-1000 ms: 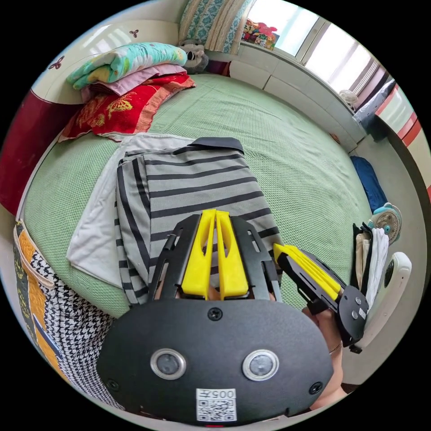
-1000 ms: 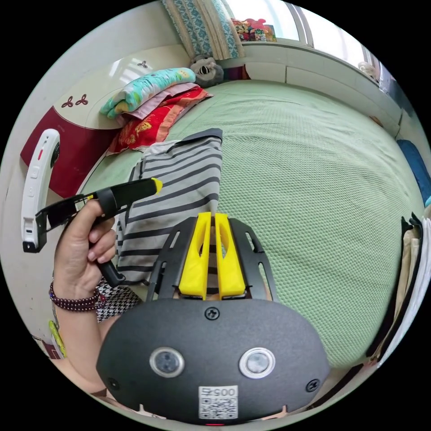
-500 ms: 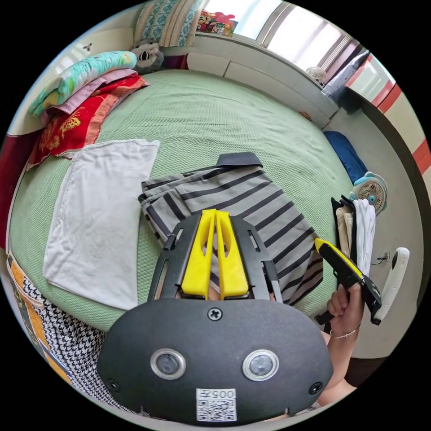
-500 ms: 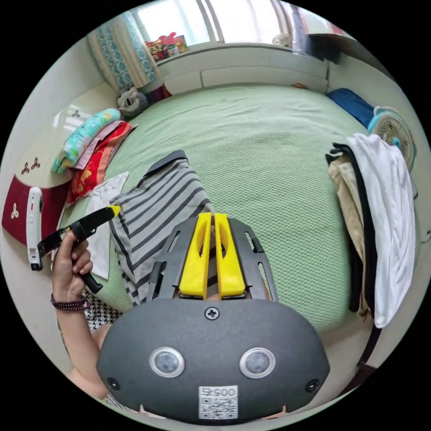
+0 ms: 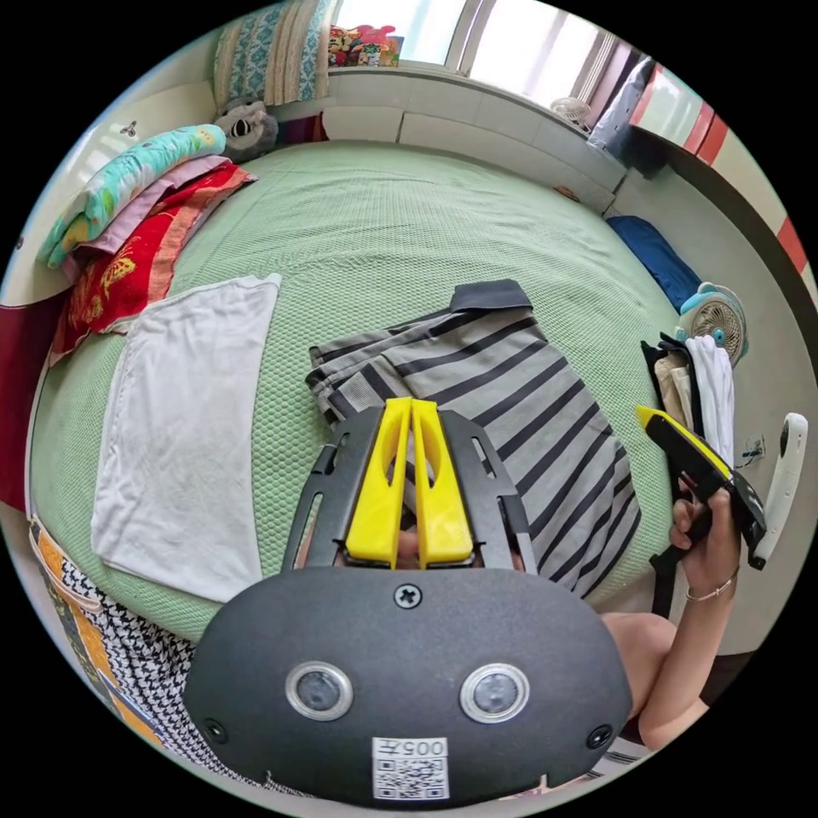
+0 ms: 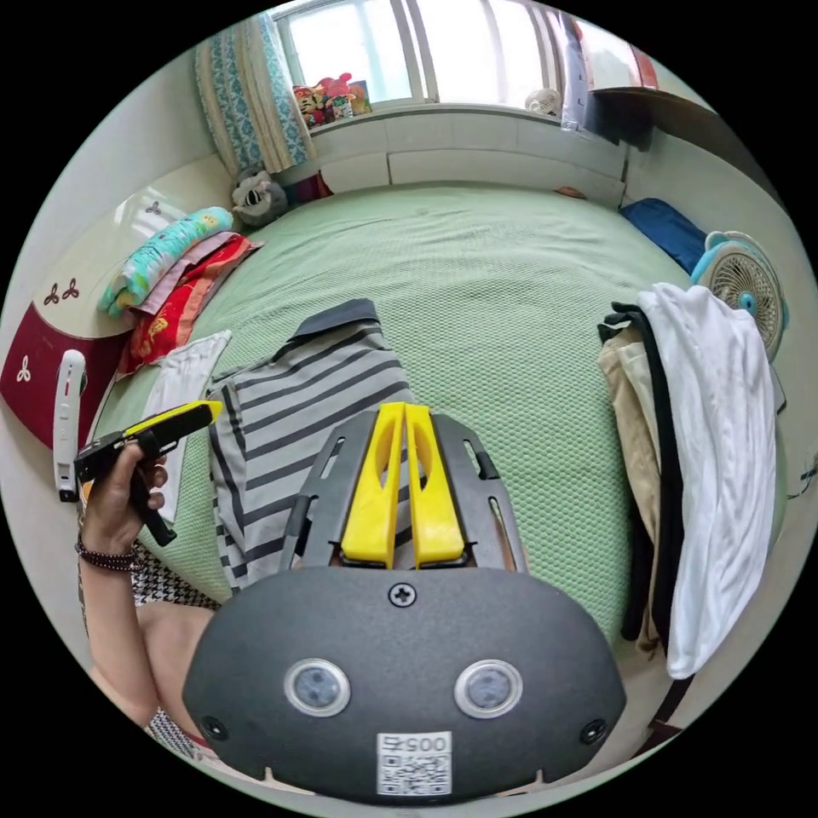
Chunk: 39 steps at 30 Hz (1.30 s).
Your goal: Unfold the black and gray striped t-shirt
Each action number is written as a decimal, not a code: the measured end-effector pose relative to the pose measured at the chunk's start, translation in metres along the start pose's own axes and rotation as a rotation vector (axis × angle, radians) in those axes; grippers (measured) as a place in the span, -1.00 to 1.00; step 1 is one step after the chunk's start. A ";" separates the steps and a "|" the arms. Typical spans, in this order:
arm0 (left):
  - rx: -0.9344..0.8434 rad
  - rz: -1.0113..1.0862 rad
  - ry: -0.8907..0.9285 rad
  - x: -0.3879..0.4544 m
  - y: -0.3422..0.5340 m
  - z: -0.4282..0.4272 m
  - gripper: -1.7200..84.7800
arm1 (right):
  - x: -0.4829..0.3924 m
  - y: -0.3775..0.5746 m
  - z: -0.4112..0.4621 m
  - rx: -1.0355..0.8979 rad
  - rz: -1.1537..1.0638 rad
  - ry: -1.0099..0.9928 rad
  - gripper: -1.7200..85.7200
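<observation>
- The striped t-shirt [image 5: 503,400] is lying folded near the bed's [image 5: 383,221] front edge, dark collar pointing away from you.
- You are holding the left claw [image 5: 411,409] and right claw [image 6: 405,413] pinched narrow, gripping nothing.

The folded shirt [image 5: 503,400] is gray with black stripes and a solid dark collar. It lies on a pale green bed cover [image 5: 383,221]. To its left is a plain white cloth [image 5: 187,417]. At the far left, the stacked bedding [image 5: 128,213] is turquoise with a floral print, pink, and red with gold butterflies. Both grippers have yellow jaws on black frames.
</observation>
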<state>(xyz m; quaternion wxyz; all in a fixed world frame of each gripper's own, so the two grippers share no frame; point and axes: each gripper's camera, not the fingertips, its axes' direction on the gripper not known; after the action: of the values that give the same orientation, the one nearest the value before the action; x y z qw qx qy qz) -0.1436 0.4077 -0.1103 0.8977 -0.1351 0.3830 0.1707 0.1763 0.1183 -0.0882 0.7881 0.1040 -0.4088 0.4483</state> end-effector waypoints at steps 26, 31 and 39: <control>0.059 -0.038 0.025 -0.030 0.011 0.035 -0.79 | -0.106 -0.011 0.049 -0.122 -0.309 -0.233 -0.75; -0.001 -0.001 0.051 -0.026 0.007 0.057 -0.76 | -0.123 -0.008 0.078 -0.212 -0.360 -0.180 -0.75; -0.024 -0.010 0.015 -0.019 0.005 0.095 -0.75 | -0.135 0.000 0.100 -0.203 -0.335 -0.152 -0.75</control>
<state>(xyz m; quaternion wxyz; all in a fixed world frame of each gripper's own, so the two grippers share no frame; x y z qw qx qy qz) -0.0973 0.4432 -0.0334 0.8939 -0.1492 0.3872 0.1698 0.0852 -0.0184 -0.1234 0.8250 0.1241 -0.4870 0.2584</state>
